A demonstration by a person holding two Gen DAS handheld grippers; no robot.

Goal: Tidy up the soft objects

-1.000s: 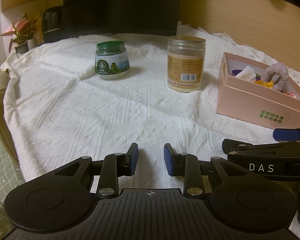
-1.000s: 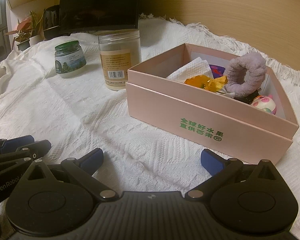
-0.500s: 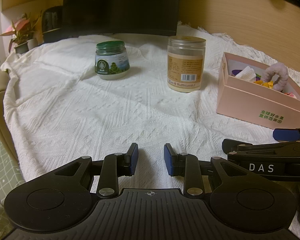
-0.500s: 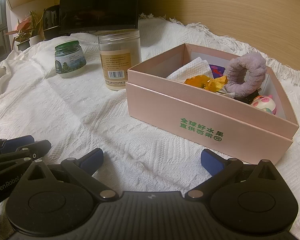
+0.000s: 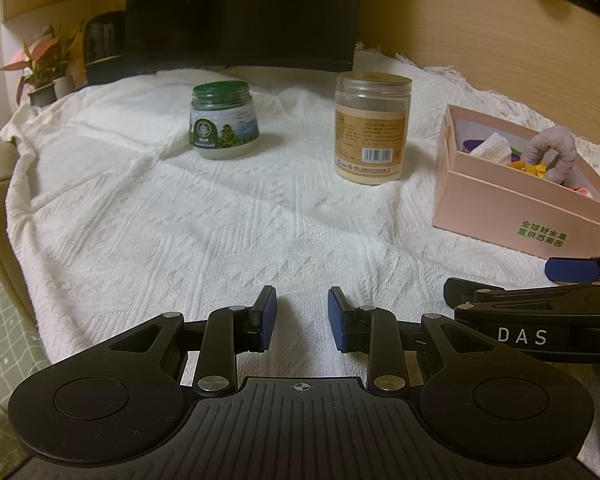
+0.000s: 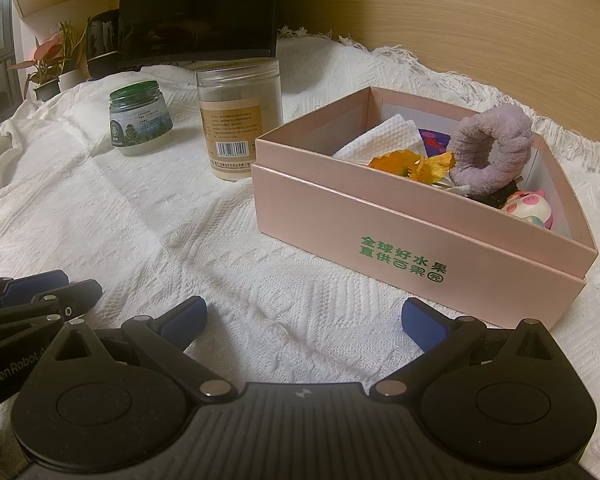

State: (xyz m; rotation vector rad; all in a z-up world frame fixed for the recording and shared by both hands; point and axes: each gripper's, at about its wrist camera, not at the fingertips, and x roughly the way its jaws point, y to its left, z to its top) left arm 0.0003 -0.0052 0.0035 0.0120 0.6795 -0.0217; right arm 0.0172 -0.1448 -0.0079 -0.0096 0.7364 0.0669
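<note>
Near the front of the white cloth (image 5: 180, 220), the left gripper (image 5: 302, 316) stands narrowly parted and empty, the right gripper (image 6: 304, 320) wide and empty before the pink box (image 6: 380, 240).

On the cloth (image 6: 140, 220), two jars (image 6: 238, 120) stand left of the box (image 6: 420, 248) holding a scrunchie (image 6: 490, 148).

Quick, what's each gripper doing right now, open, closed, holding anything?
Left gripper: open a little, holding nothing.
Right gripper: wide open, holding nothing.

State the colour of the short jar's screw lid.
Dark green lid; clearest in the left wrist view.
</note>
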